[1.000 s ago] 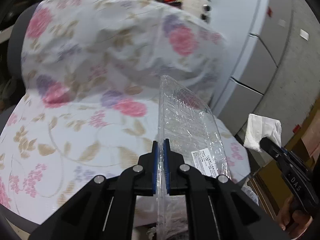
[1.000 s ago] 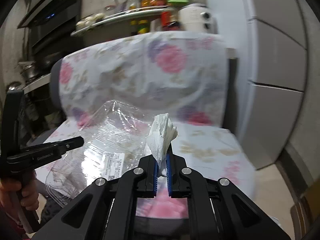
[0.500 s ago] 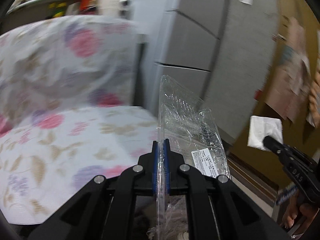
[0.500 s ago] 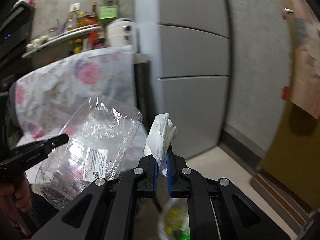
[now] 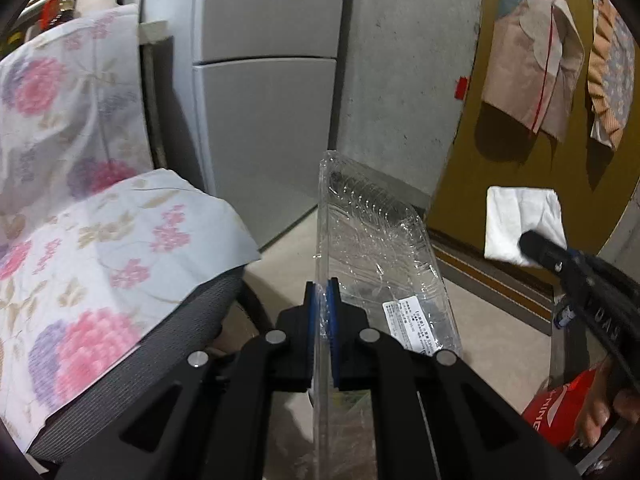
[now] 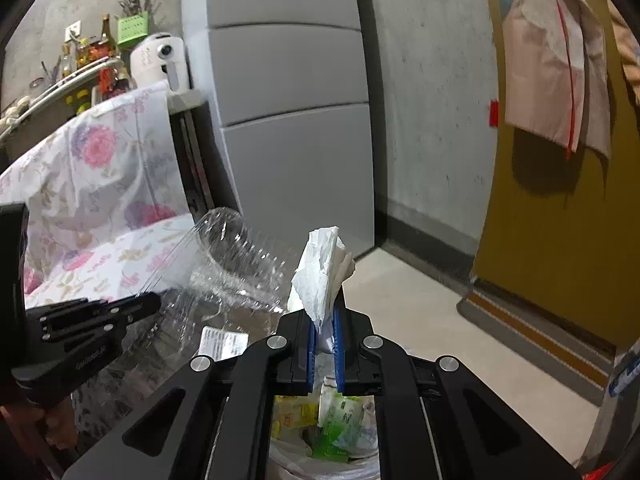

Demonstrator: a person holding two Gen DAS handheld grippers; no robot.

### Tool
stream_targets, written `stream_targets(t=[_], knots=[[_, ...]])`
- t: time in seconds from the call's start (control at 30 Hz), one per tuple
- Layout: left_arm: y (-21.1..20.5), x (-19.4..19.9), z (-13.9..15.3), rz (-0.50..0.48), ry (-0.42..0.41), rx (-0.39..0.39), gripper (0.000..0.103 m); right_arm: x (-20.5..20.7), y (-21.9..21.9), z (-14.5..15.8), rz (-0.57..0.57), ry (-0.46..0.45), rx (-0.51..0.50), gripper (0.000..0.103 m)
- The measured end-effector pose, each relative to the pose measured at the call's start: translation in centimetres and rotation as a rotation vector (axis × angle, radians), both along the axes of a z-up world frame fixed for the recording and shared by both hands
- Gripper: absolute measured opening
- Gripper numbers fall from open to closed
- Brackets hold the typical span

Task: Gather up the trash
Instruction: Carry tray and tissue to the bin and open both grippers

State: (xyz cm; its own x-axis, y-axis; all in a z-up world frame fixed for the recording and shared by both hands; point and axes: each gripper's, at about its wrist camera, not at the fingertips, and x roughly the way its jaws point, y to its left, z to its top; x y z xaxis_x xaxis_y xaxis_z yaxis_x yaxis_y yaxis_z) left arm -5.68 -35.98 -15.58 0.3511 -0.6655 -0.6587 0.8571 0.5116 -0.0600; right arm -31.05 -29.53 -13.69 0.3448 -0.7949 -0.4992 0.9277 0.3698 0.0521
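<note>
My left gripper (image 5: 323,294) is shut on the edge of a clear plastic food container (image 5: 376,256) with a white label, held upright over the floor. It also shows in the right wrist view (image 6: 228,276), with the left gripper (image 6: 154,302) at its left. My right gripper (image 6: 323,320) is shut on a crumpled white tissue (image 6: 322,276), held above a trash bin (image 6: 320,456) with a white liner and green and yellow wrappers inside. The tissue (image 5: 520,222) and the right gripper (image 5: 528,242) show at the right of the left wrist view.
A chair with a floral cover (image 5: 80,240) stands at the left. A grey refrigerator (image 6: 292,100) stands behind it against a concrete wall. A mustard door (image 6: 560,220) with hanging cloths is at the right. A red bag (image 5: 560,404) lies at the lower right. The floor is beige tile.
Both grippers have swung right, away from the chair toward the floor beside the refrigerator. The trash bin has come into the right wrist view below the tissue. Both grips are unchanged.
</note>
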Motion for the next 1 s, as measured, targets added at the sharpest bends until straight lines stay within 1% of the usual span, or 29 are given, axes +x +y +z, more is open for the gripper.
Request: stream_targets(t=[0.13, 0.17, 0.23, 0.27, 0.3, 0.33, 0.37, 0.43, 0.5, 0.67, 0.73, 0.8, 0.83, 0.93, 1.0], knots=[[-2.8, 0.3, -1.5, -0.036, 0.029, 0.040, 0.005, -0.7, -1.7, -1.8, -0.023, 0.006, 0.053, 0.009], [-3.5, 0.2, -1.8, -0.041, 0.033, 0.046, 0.006, -0.9, -2.2, -2.2, -0.028, 0.003, 0.071, 0.012], [-4.4, 0.3, -2.3, -0.055, 0.050, 0.048, 0.018, -1.2, -3.1, -3.1, -0.037, -0.003, 0.102, 0.012], [-4.7, 0.3, -2.3, -0.057, 0.053, 0.044, 0.035, -1.3, -3.4, -3.5, -0.043, -0.003, 0.111, 0.013], [-4.7, 0.3, -2.3, -0.058, 0.050, 0.027, 0.041, -1.4, -3.7, -3.9, -0.046, -0.001, 0.125, 0.016], [-4.6, 0.3, -2.2, -0.058, 0.048, 0.016, 0.041, -1.4, -4.0, -4.4, -0.047, -0.003, 0.140, 0.023], [-4.5, 0.4, -2.1, -0.060, 0.047, 0.010, 0.042, -1.5, -4.1, -4.7, -0.051, -0.002, 0.150, 0.033], [-4.3, 0.6, -2.0, -0.055, 0.046, 0.004, 0.043, -1.5, -4.3, -5.3, -0.058, 0.007, 0.164, 0.037], [-3.8, 0.9, -1.7, -0.041, 0.045, 0.000, 0.044, -1.5, -4.2, -5.4, -0.057, 0.004, 0.168, 0.037], [-1.8, 1.8, -0.4, 0.012, 0.042, -0.021, 0.044, -1.2, -3.4, -3.7, -0.054, -0.001, 0.131, 0.037], [-1.0, 1.9, 0.3, 0.034, 0.031, -0.026, 0.047, -1.0, -2.9, -2.5, -0.058, -0.009, 0.108, 0.038], [0.2, 2.1, 0.8, 0.048, 0.019, -0.029, 0.055, -0.6, -2.3, -1.3, -0.055, -0.015, 0.091, 0.039], [0.9, 2.1, 1.2, 0.057, 0.014, -0.030, 0.056, -0.3, -1.9, -0.7, -0.055, -0.013, 0.082, 0.040], [2.4, 2.3, 2.2, 0.078, -0.007, -0.007, 0.065, 1.2, -0.5, 0.9, -0.057, 0.020, 0.064, 0.046], [3.9, 2.5, 3.1, 0.098, -0.015, -0.001, 0.074, 2.1, 0.3, 1.5, -0.044, 0.031, 0.065, 0.049]])
